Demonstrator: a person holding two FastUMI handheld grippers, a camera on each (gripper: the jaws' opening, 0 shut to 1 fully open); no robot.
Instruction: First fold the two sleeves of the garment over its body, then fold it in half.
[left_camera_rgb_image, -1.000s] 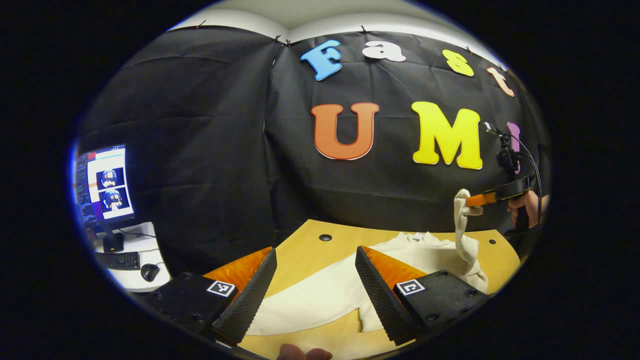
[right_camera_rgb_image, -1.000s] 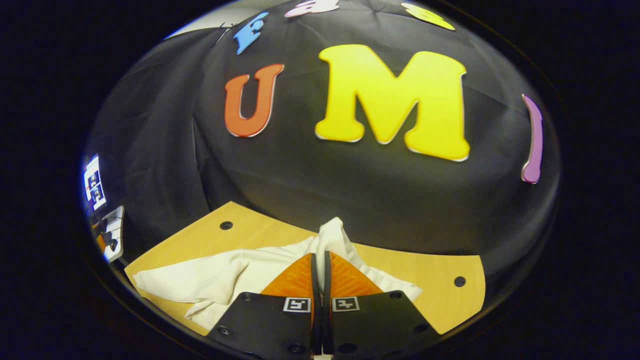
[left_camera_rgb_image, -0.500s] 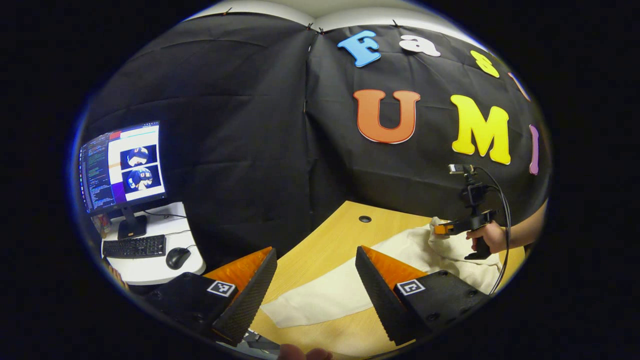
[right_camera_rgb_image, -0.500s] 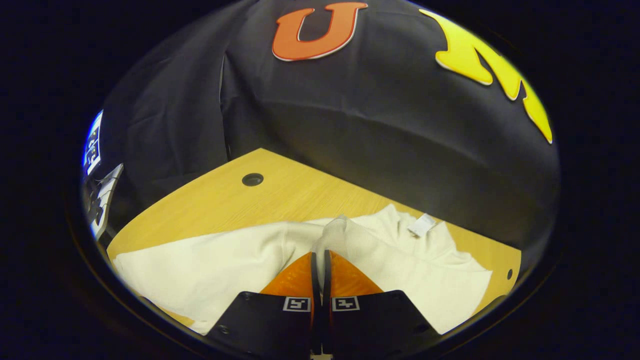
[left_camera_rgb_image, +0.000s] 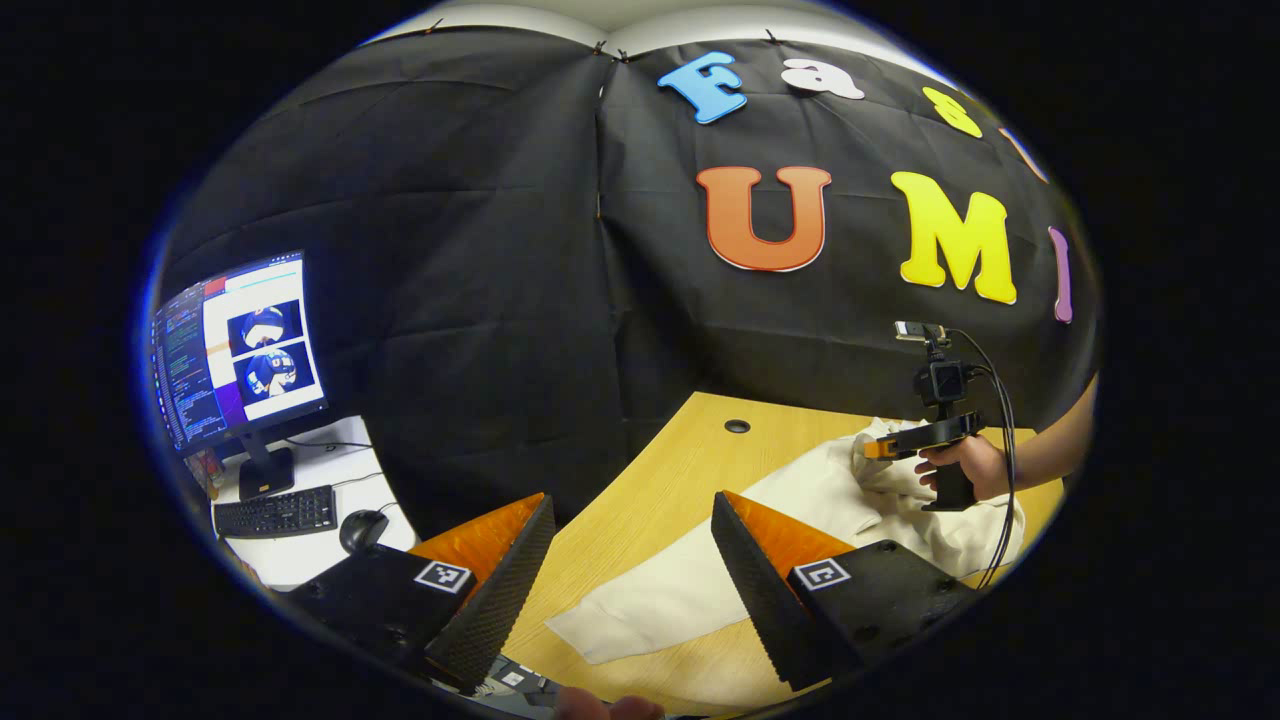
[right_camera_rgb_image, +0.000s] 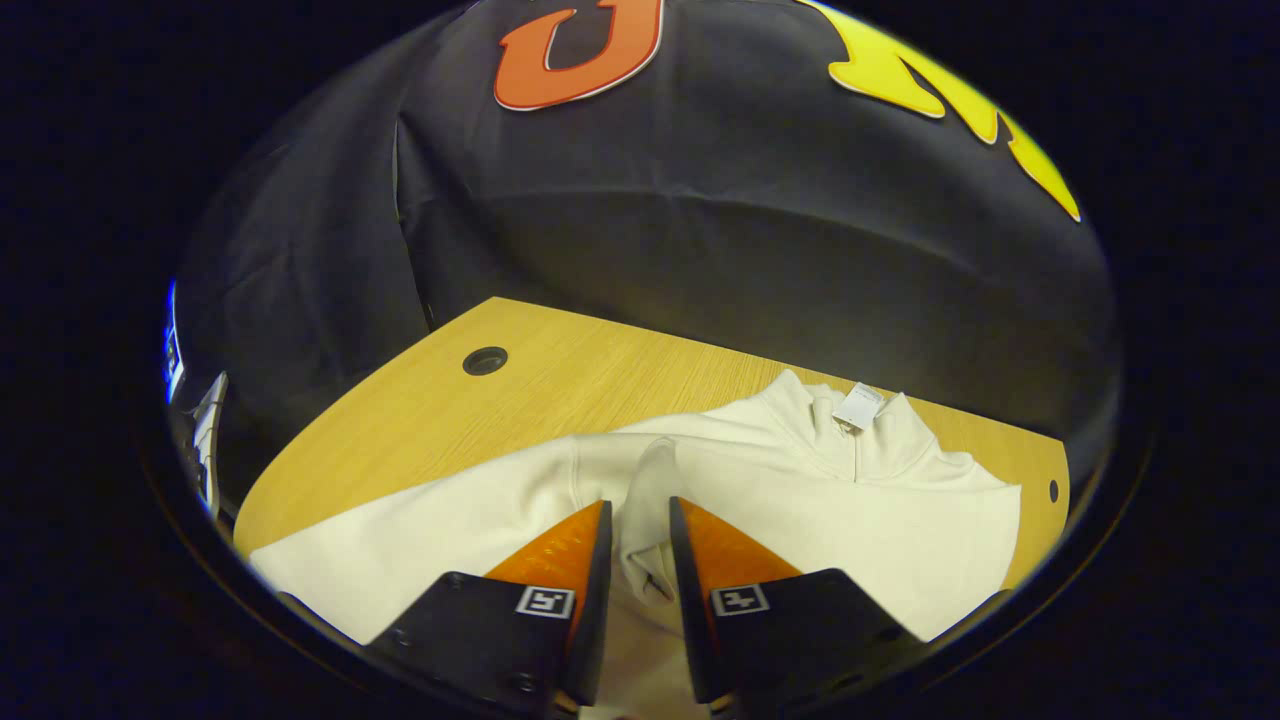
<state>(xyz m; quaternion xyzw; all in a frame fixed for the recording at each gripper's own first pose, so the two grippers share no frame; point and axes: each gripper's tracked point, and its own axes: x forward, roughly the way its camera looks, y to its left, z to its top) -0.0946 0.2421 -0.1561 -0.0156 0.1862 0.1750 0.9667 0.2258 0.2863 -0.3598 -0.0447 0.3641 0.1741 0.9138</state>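
A cream sweatshirt (right_camera_rgb_image: 800, 500) lies on the wooden table (right_camera_rgb_image: 560, 380), collar and white neck label (right_camera_rgb_image: 860, 405) toward the far right. One sleeve (right_camera_rgb_image: 640, 500) is laid over the body, and its cuff sits between the slightly parted fingers of my right gripper (right_camera_rgb_image: 638, 505), which is open. The other sleeve (right_camera_rgb_image: 400, 545) stretches flat to the left. In the left gripper view, my left gripper (left_camera_rgb_image: 632, 500) hovers open and wide over the table (left_camera_rgb_image: 650, 480), just short of that outstretched sleeve (left_camera_rgb_image: 650, 600). Farther right, a hand holds the right gripper (left_camera_rgb_image: 872, 450) down on the bunched garment (left_camera_rgb_image: 900, 500).
A white side desk at the left carries a lit monitor (left_camera_rgb_image: 235, 350), a keyboard (left_camera_rgb_image: 275, 510) and a mouse (left_camera_rgb_image: 362, 530). The table has a round cable hole (left_camera_rgb_image: 737, 426) near its far edge. Black cloth walls close the back.
The right gripper brought the lifted sleeve down across the garment's body, and its fingers have parted from shut. The left gripper stayed open and swung a little left.
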